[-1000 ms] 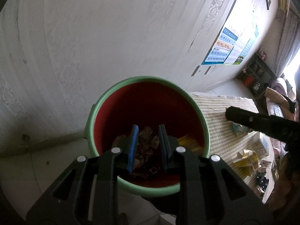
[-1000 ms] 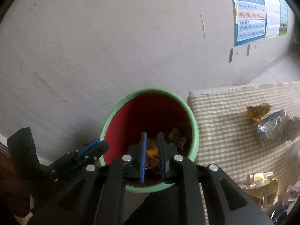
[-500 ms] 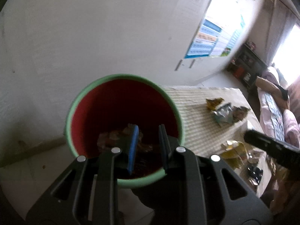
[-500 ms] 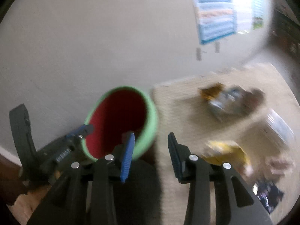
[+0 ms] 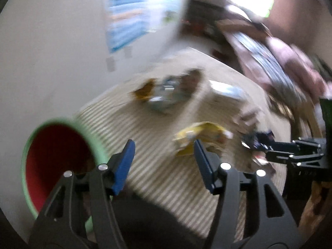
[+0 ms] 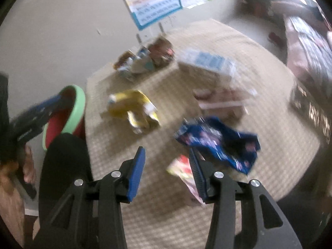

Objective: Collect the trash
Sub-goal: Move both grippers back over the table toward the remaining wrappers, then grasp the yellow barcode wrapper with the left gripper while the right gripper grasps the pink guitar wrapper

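The right wrist view gives the sharper look at the counter (image 6: 207,217), covered in a checked cloth: a crumpled blue wrapper (image 6: 220,143) lies just ahead of the right tongs (image 6: 166,161), toward their right pad, with a pink and yellow wrapper (image 6: 182,170) touching that pad's inner side. A crumpled yellow wrapper (image 6: 132,110) sits farther ahead and to the left, a clear plastic pack with blue print (image 6: 209,66) well ahead to the right, and a cluster of brown, white and blue scraps (image 6: 145,60) farthest off, near the wall poster (image 6: 153,0). The left wrist view shows little of this clearly; it is heavily blurred, and only the yellow wrapper (image 5: 199,134), just beyond the right pad of the left tongs (image 5: 164,151), and the far scraps (image 5: 168,91) can be picked out.

The left view looks into the green-rimmed bucket (image 5: 62,124), low and left of the left tongs; its red inside shows, but any contents are hidden behind the tongs' frame. In the right view the bucket (image 6: 76,108) stands off the counter's left edge, partly covered by the left tongs (image 6: 37,112) and a dark rounded shape (image 6: 64,166) I cannot identify.

Both pairs of tongs are parted and opening wider; neither grips anything. The right tongs (image 5: 265,145) appear at the left view's right edge, dark and indistinct.
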### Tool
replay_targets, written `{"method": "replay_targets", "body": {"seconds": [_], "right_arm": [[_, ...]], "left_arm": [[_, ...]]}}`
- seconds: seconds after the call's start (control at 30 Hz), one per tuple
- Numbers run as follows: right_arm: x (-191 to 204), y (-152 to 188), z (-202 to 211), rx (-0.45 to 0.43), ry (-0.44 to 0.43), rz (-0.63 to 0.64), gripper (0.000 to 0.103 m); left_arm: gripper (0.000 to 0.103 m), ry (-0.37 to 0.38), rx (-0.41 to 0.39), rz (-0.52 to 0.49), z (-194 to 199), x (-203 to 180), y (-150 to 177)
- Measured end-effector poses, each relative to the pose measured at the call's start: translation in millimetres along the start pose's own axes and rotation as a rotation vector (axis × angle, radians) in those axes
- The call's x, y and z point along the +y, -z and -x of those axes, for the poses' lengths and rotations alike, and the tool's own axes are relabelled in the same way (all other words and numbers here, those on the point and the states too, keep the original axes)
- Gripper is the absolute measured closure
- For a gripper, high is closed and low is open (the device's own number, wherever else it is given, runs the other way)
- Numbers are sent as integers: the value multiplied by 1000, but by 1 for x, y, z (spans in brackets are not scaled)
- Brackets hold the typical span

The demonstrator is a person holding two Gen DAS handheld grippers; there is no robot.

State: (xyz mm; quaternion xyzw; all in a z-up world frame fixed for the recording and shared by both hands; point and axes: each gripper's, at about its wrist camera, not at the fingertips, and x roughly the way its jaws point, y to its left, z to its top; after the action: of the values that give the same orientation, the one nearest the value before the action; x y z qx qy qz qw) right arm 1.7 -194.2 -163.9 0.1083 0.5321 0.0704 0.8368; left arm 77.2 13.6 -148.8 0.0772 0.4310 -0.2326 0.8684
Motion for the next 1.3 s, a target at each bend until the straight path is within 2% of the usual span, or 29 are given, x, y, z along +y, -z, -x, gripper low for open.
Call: {"method": "replay_targets", "body": {"seconds": [0.07,0.13,0.27,0.3,0.37,0.43,0.47,0.53,0.57,0.6,0.7,0.9,0.93,1.0,1.1,1.17,1.2,1.3], "right_arm": [[-6,8,-2,5,-15,-24,59],[-12,14,-4,7,-35,-46,59],[-22,20,-6,5,-65,-74,59],[-26,21,-6,5,-77,-88,59],[-31,21,-5,2,-100,-112,59],[-34,22,-4,-1,-115,-129,58],[-35,22,-4,-2,-120,-135,58],[-37,23,-4,-3,-129,-144,58],[-37,23,-5,-4,-133,-148,58],[-37,23,-5,-4,-135,-149,58],[-38,22,-6,-5,-139,-154,58],[-43,23,-3,-13,-140,-180,58],[-43,23,-4,-12,-138,-180,58],[-42,23,-3,-12,-133,-178,58],[-43,21,-1,-15,-130,-182,58],[-44,21,-1,-9,-128,-185,56],[-44,21,-1,-1,-126,-186,52],[-44,22,-2,22,-122,-178,51]], "left_arm": [[45,45,46,-104,-24,-20,-13],[45,59,95,-168,-47,-33,-23],[45,95,196,-193,-86,-44,-35],[45,117,246,-195,-98,-46,-36],[45,111,320,-230,-114,-52,-33],[45,110,328,-249,-118,-55,-30],[49,116,328,-239,-117,-55,-29],[69,122,341,-196,-115,-53,-29],[84,128,355,-176,-113,-51,-27],[85,143,375,-143,-112,-50,-24],[88,147,372,-125,-100,-54,-12],[87,157,363,-73,-77,-64,12],[85,148,353,-75,-73,-65,14],[65,137,346,-75,-68,-67,14],[61,156,327,-82,-60,-70,12],[55,158,318,-92,-60,-74,7],[55,163,322,-97,-64,-76,5],[55,183,337,-99,-76,-81,4]]}}
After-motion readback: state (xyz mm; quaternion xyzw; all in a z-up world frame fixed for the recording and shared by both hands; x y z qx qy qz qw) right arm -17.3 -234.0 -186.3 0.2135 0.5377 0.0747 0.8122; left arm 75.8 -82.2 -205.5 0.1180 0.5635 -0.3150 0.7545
